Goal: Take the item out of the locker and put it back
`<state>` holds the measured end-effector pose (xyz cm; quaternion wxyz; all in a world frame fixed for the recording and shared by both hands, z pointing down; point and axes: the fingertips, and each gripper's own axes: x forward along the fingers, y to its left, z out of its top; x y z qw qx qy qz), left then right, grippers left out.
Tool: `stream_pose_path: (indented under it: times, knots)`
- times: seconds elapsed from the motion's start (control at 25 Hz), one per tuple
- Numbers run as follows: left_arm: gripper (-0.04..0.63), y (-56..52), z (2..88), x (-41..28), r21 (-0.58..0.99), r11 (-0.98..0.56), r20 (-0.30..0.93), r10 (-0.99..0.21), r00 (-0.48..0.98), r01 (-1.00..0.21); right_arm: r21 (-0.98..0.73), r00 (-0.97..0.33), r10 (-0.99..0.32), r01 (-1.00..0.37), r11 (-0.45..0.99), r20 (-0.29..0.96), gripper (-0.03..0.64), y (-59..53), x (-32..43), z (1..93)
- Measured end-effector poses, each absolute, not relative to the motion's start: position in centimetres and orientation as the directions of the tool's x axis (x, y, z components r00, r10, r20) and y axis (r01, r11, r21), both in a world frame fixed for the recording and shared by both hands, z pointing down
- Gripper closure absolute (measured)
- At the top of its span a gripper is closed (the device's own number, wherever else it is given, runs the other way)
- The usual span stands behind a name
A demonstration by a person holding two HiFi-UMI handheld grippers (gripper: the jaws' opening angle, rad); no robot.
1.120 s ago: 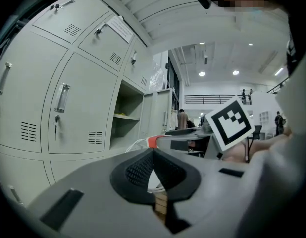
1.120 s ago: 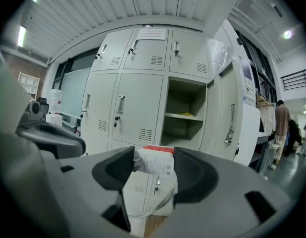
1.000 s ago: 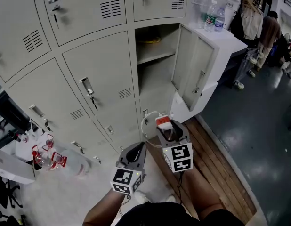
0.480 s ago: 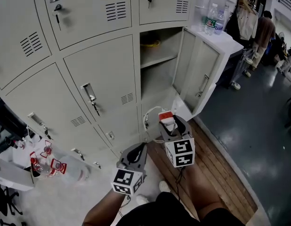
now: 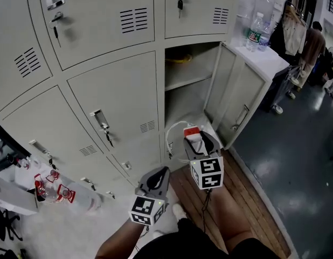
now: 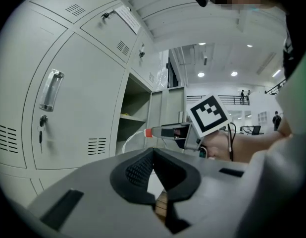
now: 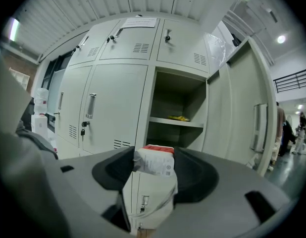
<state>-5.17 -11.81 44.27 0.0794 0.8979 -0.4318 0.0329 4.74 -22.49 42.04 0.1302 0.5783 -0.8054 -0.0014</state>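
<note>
My right gripper (image 5: 195,142) is shut on a white block with a red cap (image 5: 191,135), and a white cable (image 5: 171,137) loops off its left side. The right gripper view has the block (image 7: 152,180) upright between the jaws, facing the open locker (image 7: 175,118). That locker (image 5: 189,88) stands just beyond the block, with its door (image 5: 237,99) swung out to the right. A shelf (image 5: 188,80) inside carries something yellow (image 5: 180,59). My left gripper (image 5: 158,177) sits lower and to the left, shut with nothing in it. Its own view shows the closed jaws (image 6: 154,155) and the right gripper (image 6: 165,131) ahead.
Closed locker doors with handles and keys (image 5: 104,131) fill the left. Water bottles (image 5: 258,30) stand on a white cabinet behind the open door. A person (image 5: 313,41) stands far right. Red-labelled bottles (image 5: 54,185) lie at the lower left. Wooden planks (image 5: 247,198) run under my legs.
Both grippers have moved toward the lockers, the right one still holding the block. The open compartment now sits closer in front of the block.
</note>
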Motion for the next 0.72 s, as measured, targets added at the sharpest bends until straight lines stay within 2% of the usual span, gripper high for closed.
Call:
stream_pose_path:
  times: [0.72]
  knots:
    - [0.592,-25.0,46.4,-1.2,0.127,-0.559,0.169,-0.802,0.573,-0.819,0.080,-0.357,-0.900,-0.919,0.387,0.250,0.368,-39.2,7.0,45.9]
